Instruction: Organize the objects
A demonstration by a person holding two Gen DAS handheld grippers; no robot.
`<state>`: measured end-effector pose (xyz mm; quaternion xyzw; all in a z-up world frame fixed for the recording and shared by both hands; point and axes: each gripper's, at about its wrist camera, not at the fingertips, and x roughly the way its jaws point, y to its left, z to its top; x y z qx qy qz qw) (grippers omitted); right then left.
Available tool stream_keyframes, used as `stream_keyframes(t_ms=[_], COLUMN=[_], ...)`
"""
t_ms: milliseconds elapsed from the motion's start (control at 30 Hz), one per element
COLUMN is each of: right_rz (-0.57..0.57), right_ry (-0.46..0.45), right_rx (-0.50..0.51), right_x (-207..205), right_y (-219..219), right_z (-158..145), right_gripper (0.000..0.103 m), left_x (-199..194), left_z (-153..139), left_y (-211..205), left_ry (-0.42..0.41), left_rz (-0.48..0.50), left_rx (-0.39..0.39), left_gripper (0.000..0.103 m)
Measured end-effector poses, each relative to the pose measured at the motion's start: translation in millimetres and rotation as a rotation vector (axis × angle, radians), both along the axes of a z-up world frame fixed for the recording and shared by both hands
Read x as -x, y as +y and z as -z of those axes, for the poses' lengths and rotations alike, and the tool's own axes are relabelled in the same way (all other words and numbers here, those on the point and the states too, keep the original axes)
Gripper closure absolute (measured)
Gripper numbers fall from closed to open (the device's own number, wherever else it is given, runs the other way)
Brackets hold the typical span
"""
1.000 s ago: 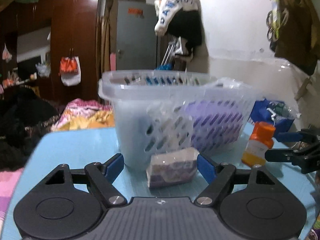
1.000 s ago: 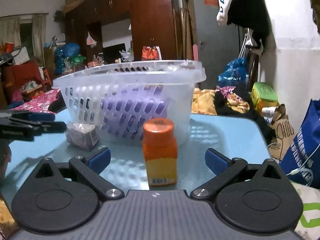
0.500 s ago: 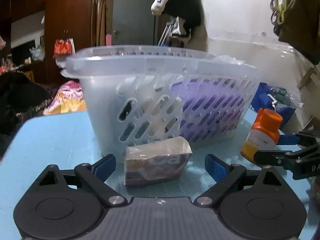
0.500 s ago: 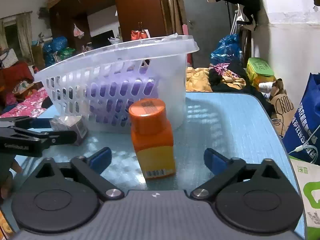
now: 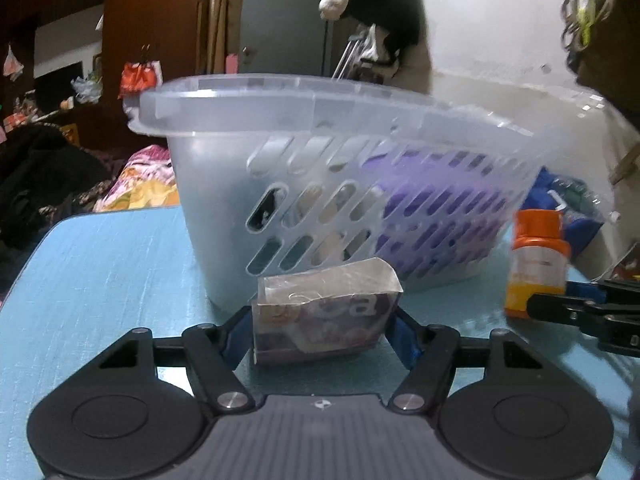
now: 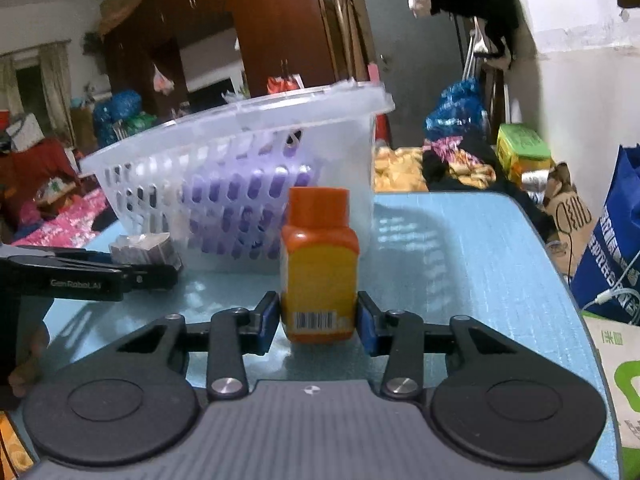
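Blue-padded right gripper (image 6: 318, 320) fingers clamp the orange bottle (image 6: 319, 264); left gripper (image 5: 320, 334) fingers pinch the small box (image 5: 326, 316).

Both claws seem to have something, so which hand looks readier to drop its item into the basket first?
Probably right. The right gripper pinches the upright orange bottle squarely between both pads. The left gripper brackets the wider small box, its contact less clear. Both sit close to the basket.

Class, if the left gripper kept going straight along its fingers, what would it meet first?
The small purple packet between the left gripper fingers; directly behind it, probably the translucent slotted plastic basket.
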<state>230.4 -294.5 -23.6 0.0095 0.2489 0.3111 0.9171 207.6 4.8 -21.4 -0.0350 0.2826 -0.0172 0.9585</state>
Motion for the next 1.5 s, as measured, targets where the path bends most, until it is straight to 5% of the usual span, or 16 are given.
stream_keyframes(t_ms=[967, 1267, 1500], right_rz=[-0.052, -0.072, -0.07], right_ry=[-0.151, -0.262, -0.302], right_rx=[-0.048, -0.1, -0.073], right_x=[43, 66, 23], right_y=[-4, -10, 24], right_z=[-11, -59, -120], right_gripper=[0.061, 0.06, 0.06], left_x=[61, 82, 22], left_z=[-18, -75, -134], left_y=[-11, -7, 7], left_ry=[-0.197, -0.312, -0.286], left_rz=[0.097, 0.09, 0.026], left_rx=[0.02, -0.009, -0.025], left_gripper=[0.03, 0.03, 0.03])
